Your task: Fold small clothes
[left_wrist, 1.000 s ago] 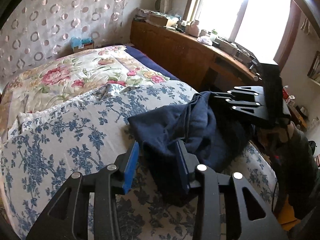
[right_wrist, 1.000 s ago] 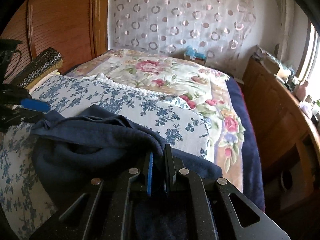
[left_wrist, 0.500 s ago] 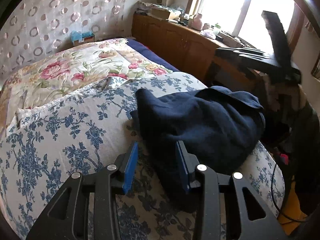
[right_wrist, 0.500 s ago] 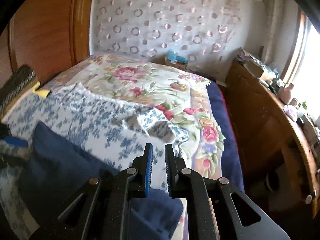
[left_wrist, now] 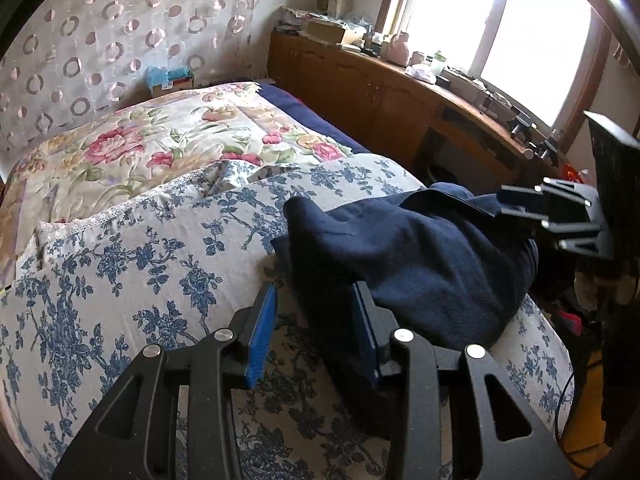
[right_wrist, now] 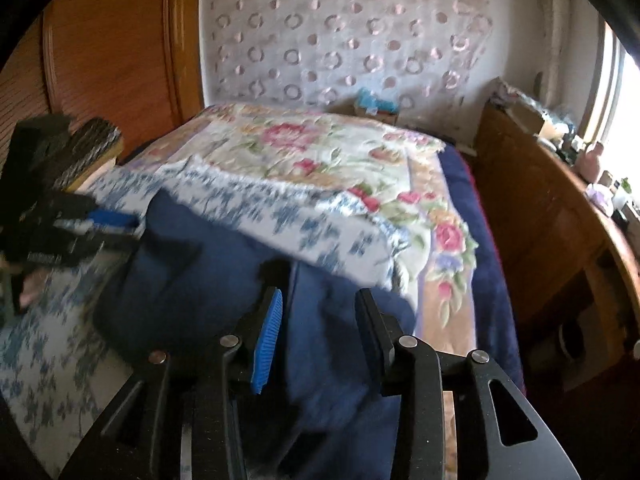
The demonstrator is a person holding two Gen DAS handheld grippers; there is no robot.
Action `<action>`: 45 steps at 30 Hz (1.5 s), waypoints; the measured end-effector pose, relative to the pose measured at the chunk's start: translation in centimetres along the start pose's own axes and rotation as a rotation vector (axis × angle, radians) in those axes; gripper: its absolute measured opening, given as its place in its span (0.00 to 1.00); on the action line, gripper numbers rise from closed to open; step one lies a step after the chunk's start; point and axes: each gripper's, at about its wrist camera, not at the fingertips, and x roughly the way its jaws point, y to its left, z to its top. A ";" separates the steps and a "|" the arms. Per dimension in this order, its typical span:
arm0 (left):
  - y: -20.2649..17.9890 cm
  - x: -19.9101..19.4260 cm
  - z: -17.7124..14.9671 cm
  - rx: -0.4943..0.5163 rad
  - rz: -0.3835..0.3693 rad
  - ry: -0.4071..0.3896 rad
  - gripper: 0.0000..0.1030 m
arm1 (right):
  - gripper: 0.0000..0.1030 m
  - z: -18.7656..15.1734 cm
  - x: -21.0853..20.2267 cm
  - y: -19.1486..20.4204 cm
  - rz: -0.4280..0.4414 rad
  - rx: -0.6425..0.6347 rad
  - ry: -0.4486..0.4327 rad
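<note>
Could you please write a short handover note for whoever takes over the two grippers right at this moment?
Left gripper: jaws open, at the near edge of the navy garment, gripping nothing.
Right gripper: jaws open, over the garment's other side, gripping nothing.
The garment lies bunched and rumpled on the blue floral bedspread; the right wrist view is motion-blurred.
Done: no neat fold is visible.
Left: spread the garment flat, then fold it, probably by taking an edge in each gripper.
</note>
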 end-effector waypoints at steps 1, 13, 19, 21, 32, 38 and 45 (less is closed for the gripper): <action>0.0 0.0 0.0 0.001 0.000 0.001 0.38 | 0.38 -0.5 -0.2 0.2 0.001 -0.002 0.009; 0.0 -0.1 0.0 0.002 0.002 0.000 0.38 | 0.01 2.3 0.4 -2.8 -0.087 -0.013 -0.017; 0.0 -0.7 0.0 0.011 0.007 -0.020 0.38 | 0.02 3.6 1.6 -5.0 -0.135 0.060 -0.001; 0.1 -0.7 0.1 0.007 0.008 -0.025 0.38 | 0.02 3.9 1.7 -4.8 -0.170 0.054 -0.002; 0.6 1.6 1.2 -0.020 -0.013 0.004 0.42 | 0.64 1.4 1.0 -3.7 -0.101 0.192 -0.017; 0.9 3.5 1.7 -0.035 -0.018 0.029 0.61 | 0.67 -1.3 1.4 -3.6 -0.082 0.247 0.035; 1.9 5.3 1.4 -0.077 -0.032 0.071 0.65 | 0.78 -2.4 3.6 -5.0 -0.049 0.341 0.060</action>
